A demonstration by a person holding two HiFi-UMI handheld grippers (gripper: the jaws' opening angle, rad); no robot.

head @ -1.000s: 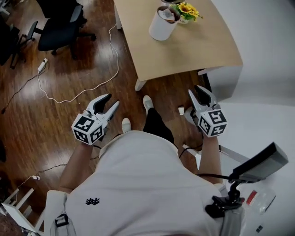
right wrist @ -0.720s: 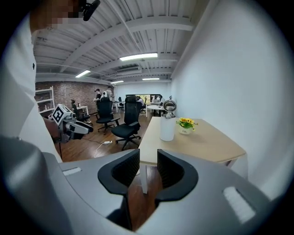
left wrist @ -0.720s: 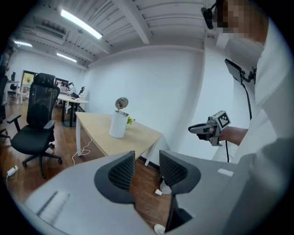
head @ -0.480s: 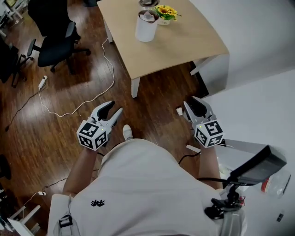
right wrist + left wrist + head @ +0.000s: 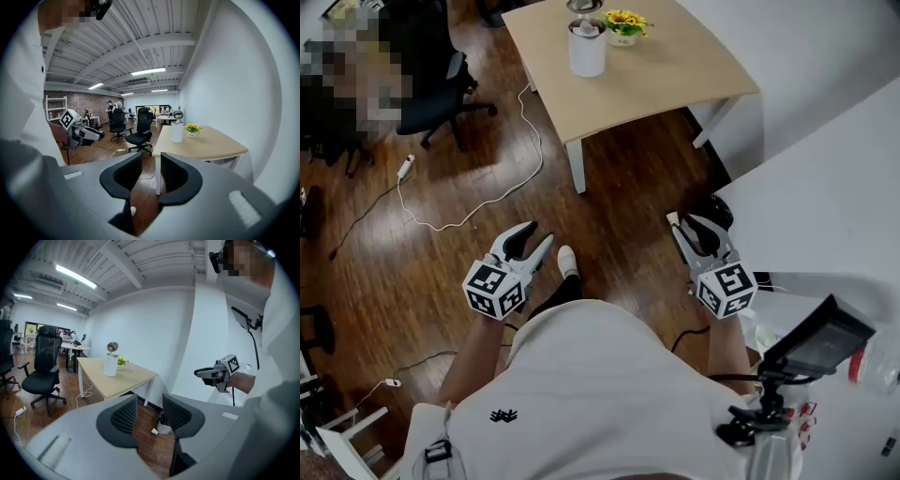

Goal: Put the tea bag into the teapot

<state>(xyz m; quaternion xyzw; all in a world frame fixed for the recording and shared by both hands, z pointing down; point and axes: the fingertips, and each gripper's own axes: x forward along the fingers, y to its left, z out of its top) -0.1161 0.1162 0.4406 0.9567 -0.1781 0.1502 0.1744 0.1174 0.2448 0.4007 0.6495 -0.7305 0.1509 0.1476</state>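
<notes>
On the dark wood floor (image 5: 469, 253) of an open office, you stand well back from the light wooden table (image 5: 656, 70), a gripper in each hand held low in front of your white shirt (image 5: 600, 394).

The left gripper (image 5: 534, 236) has its jaws apart and grips nothing; its own view shows only floorboards in the gap between the ribbed pads (image 5: 125, 413). The right gripper (image 5: 692, 225) is likewise spread and empty, with bare floor and a table leg showing between its pads (image 5: 129, 174). Both point forward toward the table, well apart from each other, one on each side of your white shoe (image 5: 567, 261).

At the far end of the table stands a white cylindrical vessel (image 5: 587, 49), just beside a small pot of yellow flowers (image 5: 624, 21), with a rounded metal vessel (image 5: 583, 6) right behind it. Which of the two is the teapot cannot be told at this range, and the tea bag is too small to make out.

A black office chair (image 5: 431, 84) sits left of the table. A white cable (image 5: 487, 197) trails across the floor between chair and table, and a white surface (image 5: 825, 187) fills the right.
</notes>
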